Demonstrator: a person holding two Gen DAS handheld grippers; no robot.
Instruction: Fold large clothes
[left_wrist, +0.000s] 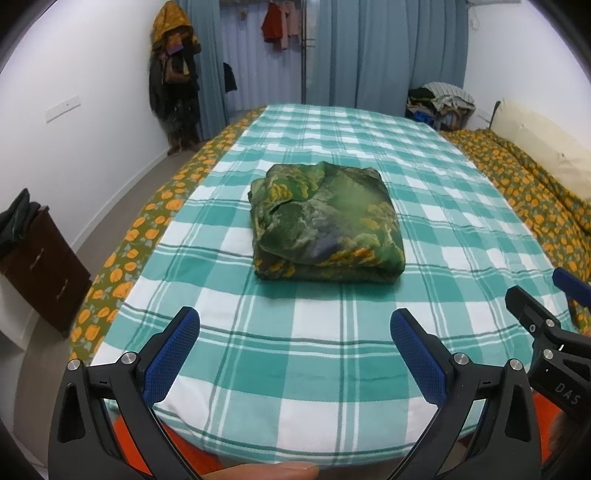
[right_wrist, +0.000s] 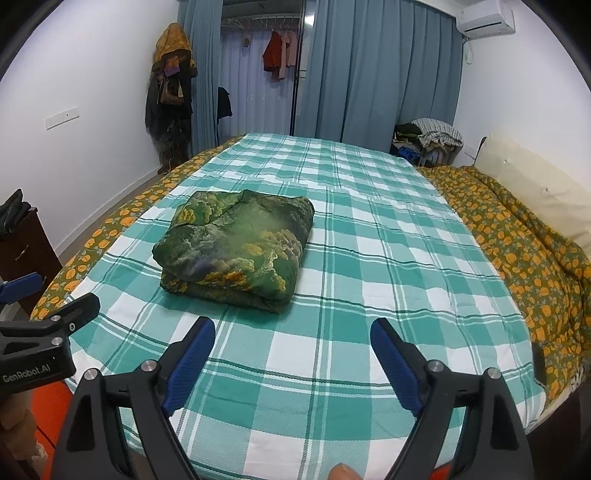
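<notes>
1. While hovering above the near end of the bed, the left gripper (left_wrist: 295, 332) is holding its blue fingers (left_wrist: 173, 354) spread wide, gripping nothing.
2. Just beside it, the right gripper (right_wrist: 293, 341) is likewise gaping wide with nothing between its pads.
3. Ahead of both, apart from them, the folded green garment (left_wrist: 325, 221) is lying as a compact bundle on the teal checked sheet (left_wrist: 332, 369).
4. Beyond, blue curtains (right_wrist: 369, 74) are hanging, and an orange floral quilt (right_wrist: 517, 240) is lying along the sheet's right edge.
</notes>
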